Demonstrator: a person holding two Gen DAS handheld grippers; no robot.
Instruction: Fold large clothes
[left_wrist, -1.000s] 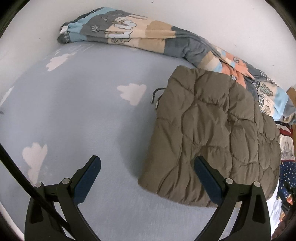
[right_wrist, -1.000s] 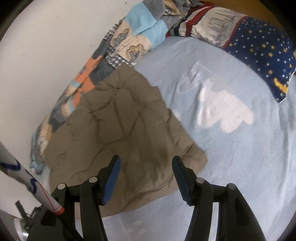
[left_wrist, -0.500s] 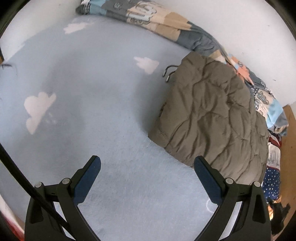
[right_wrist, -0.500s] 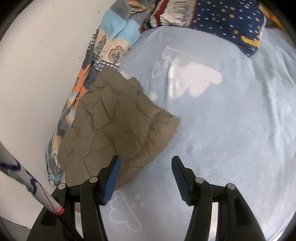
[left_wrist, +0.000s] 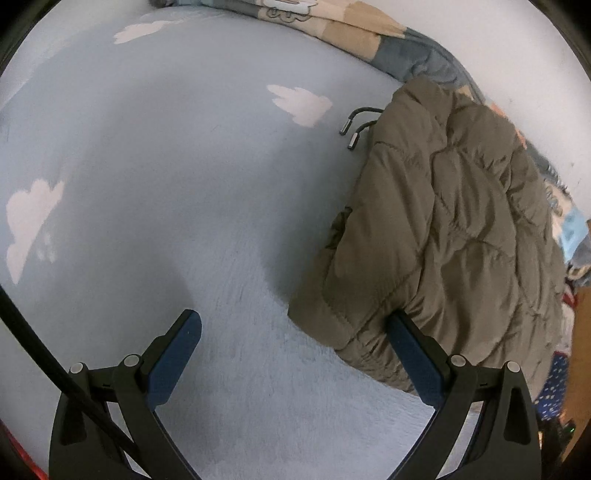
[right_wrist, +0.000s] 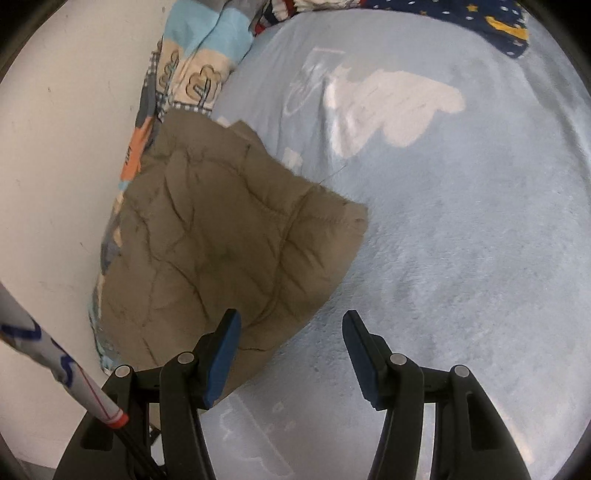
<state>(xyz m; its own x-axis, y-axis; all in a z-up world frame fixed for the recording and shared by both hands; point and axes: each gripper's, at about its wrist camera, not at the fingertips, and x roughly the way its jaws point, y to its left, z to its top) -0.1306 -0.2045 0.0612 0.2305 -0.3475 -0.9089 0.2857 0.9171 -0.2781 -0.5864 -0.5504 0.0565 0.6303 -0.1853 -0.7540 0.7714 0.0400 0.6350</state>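
A folded olive-brown quilted jacket lies on a light-blue bed sheet printed with white clouds. Two dark drawstring ends stick out from its far edge. My left gripper stands wide open low over the sheet, its right finger at the jacket's near corner and nothing between the pads. In the right wrist view the same jacket fills the left half. My right gripper is open beside the jacket's near edge, its left finger over the fabric and bare sheet between the pads.
A patterned blanket is bunched along the white wall behind the jacket. A dark-blue starry pillow lies at the far end of the bed. Open sheet spreads right of the jacket.
Both grippers have sunk toward the bed and rolled, so the jacket looks nearer in both views. The jaws kept their width and the jacket has not moved.
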